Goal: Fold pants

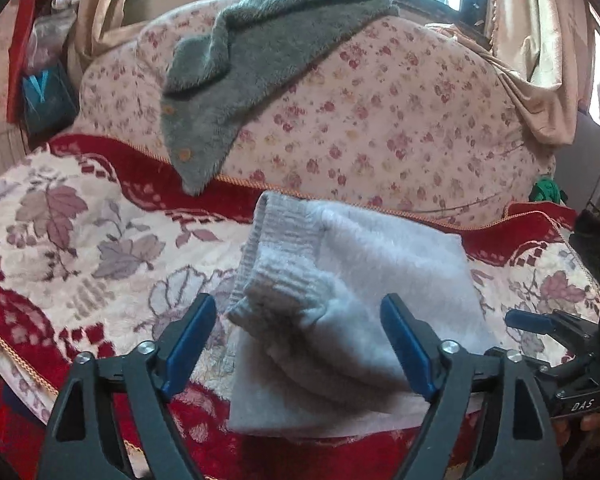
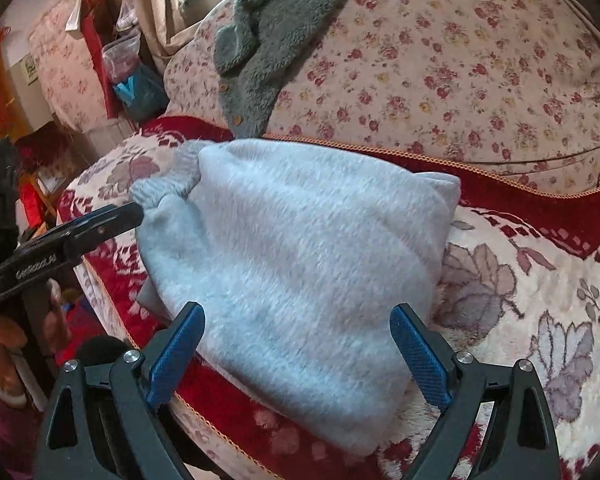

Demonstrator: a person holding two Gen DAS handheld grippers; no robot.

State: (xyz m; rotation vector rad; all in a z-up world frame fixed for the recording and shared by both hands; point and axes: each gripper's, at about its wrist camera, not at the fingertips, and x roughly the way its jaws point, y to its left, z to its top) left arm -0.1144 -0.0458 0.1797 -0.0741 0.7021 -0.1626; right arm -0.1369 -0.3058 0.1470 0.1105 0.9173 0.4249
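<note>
Left wrist: left gripper (image 1: 300, 322) released over folded grey pants (image 1: 364, 280) on blanket (image 1: 80, 232). Right wrist: right gripper (image 2: 298, 334) likewise released, nothing gripped.

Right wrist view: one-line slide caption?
Open right gripper over folded light fleece pants on a red floral blanket; left gripper at the ribbed cuff.

Fuzzy fleece pants (image 2: 284, 240) with ribbed knit cuff (image 1: 276, 280) on plush woven blanket (image 1: 80, 240).

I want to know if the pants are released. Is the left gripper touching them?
Cannot tell. In the left wrist view the left gripper stands open around the pants, pads off the fabric; the right wrist view has a fingertip at the cuff.
</note>
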